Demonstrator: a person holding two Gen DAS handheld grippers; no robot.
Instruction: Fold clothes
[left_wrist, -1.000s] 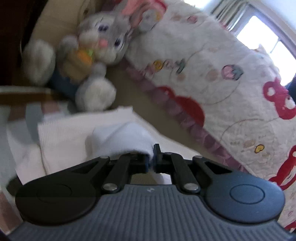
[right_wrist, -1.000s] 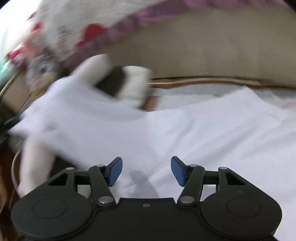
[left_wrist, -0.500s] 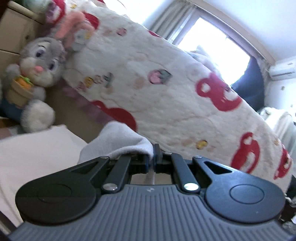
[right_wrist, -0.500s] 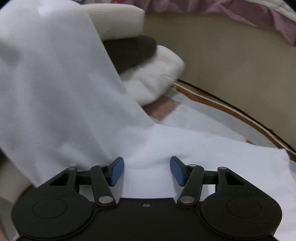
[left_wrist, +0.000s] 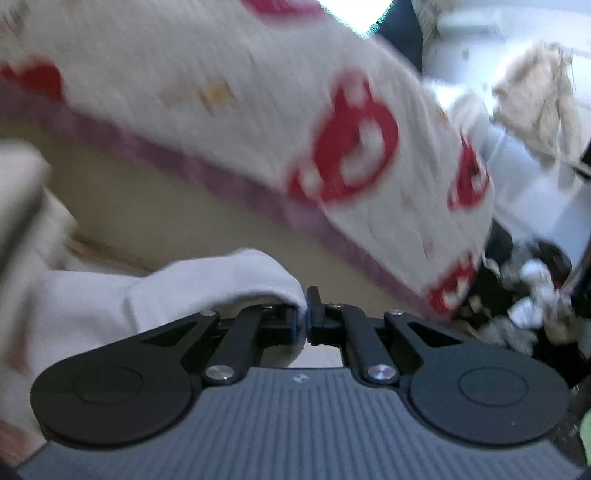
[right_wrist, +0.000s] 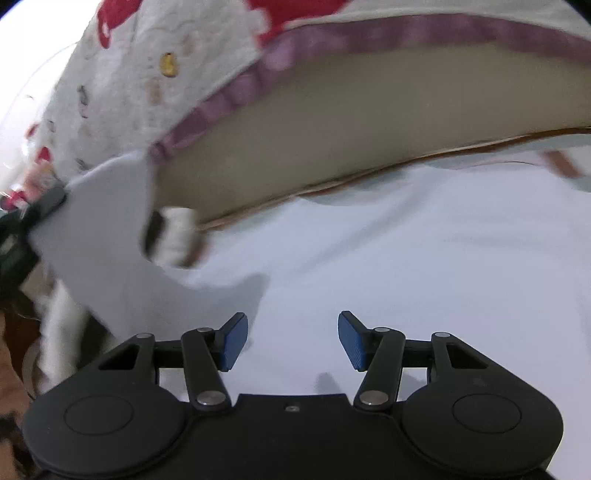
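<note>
The left gripper (left_wrist: 307, 314) is clamped on a bunched fold of the white garment (left_wrist: 207, 284), which trails off to its left, raised and pointing a little downward toward the side of the bed (left_wrist: 177, 206) under the red-patterned quilt (left_wrist: 258, 122). The right gripper (right_wrist: 292, 338) tilts down over the spread white garment (right_wrist: 406, 258) with its blue pads (right_wrist: 234, 339) apart and nothing between them, the cloth lying beneath. Beyond it, the cloth's far edge runs along the bed's side, and a lifted corner (right_wrist: 107, 206) rises at the left.
</note>
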